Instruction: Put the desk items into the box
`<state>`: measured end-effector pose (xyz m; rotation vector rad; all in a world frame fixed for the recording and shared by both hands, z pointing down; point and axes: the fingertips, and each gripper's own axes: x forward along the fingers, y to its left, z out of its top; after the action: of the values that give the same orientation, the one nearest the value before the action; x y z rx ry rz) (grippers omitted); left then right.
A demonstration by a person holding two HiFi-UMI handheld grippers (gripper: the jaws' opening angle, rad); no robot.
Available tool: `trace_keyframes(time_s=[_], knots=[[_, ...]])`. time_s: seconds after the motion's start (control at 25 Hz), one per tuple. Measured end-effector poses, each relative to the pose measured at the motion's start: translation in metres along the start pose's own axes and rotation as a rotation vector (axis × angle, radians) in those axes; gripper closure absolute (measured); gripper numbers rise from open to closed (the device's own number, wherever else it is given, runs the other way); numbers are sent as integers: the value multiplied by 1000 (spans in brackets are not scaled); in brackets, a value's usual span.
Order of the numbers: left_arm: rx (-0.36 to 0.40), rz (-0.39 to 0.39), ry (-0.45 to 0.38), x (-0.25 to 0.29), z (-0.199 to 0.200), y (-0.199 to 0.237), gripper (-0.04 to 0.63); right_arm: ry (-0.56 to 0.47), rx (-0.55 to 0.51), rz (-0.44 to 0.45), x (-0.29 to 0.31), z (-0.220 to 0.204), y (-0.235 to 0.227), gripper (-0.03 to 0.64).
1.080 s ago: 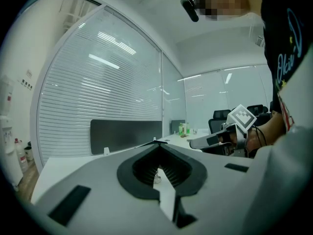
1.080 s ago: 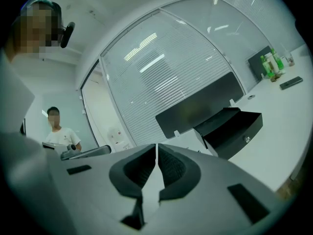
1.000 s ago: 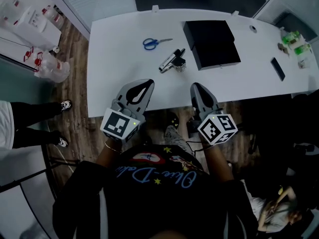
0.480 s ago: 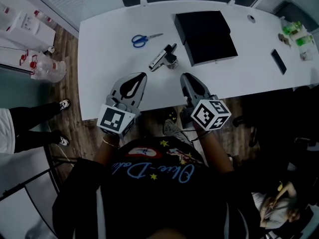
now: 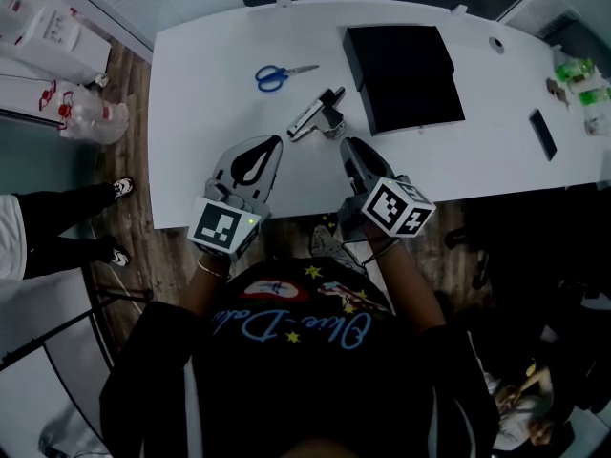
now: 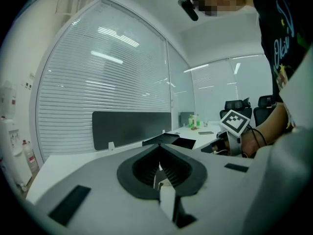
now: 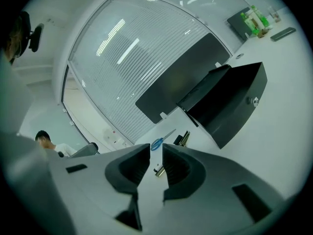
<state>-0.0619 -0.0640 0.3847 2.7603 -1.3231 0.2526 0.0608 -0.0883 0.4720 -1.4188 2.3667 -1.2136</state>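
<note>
The black box (image 5: 406, 74) sits open toward the counter's (image 5: 205, 160) far side, a stapler (image 5: 311, 118) just left of it, blue scissors (image 5: 277, 75) farther left. Nearer, the right tongs (image 5: 349, 147) are opening, empty, aimed at the stapler. The left tongs (image 5: 271, 143) are pressed together.

Tabletop (image 5: 220, 151) right end cut by frame edge; green bottles (image 5: 575, 69), dark flat item (image 5: 542, 134) and small black object (image 5: 336, 122) beside stapler (image 5: 307, 120) too small to identify.
</note>
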Motion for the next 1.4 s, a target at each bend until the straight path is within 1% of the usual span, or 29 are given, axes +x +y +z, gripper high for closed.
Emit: trace_keyframes(time_s=[0.4,0.56,0.64,0.76,0.88,1.2,1.32,1.4], knots=[[-1,19,12,9,-1,9,586,52,127,-31,28,-14,-25,512],[-2,40,29,7,-3,14,586,71,169,-36,38,-20,-30,509],[-4,54,53,5,-5,17,586,83,178,-45,42,-22,-33,508],[-12,75,38,2,-3,22,586,96,182,-56,49,-25,-36,502],[-11,106,55,-4,-5,29,586,107,198,-65,56,-27,-39,499],[-13,148,52,-16,-6,38,586,109,237,-76,67,-30,-45,499],[-16,162,71,-19,-8,40,586,112,255,-87,69,-31,-46,500],[-14,172,78,-21,-8,42,586,111,271,-99,69,-31,-48,514]])
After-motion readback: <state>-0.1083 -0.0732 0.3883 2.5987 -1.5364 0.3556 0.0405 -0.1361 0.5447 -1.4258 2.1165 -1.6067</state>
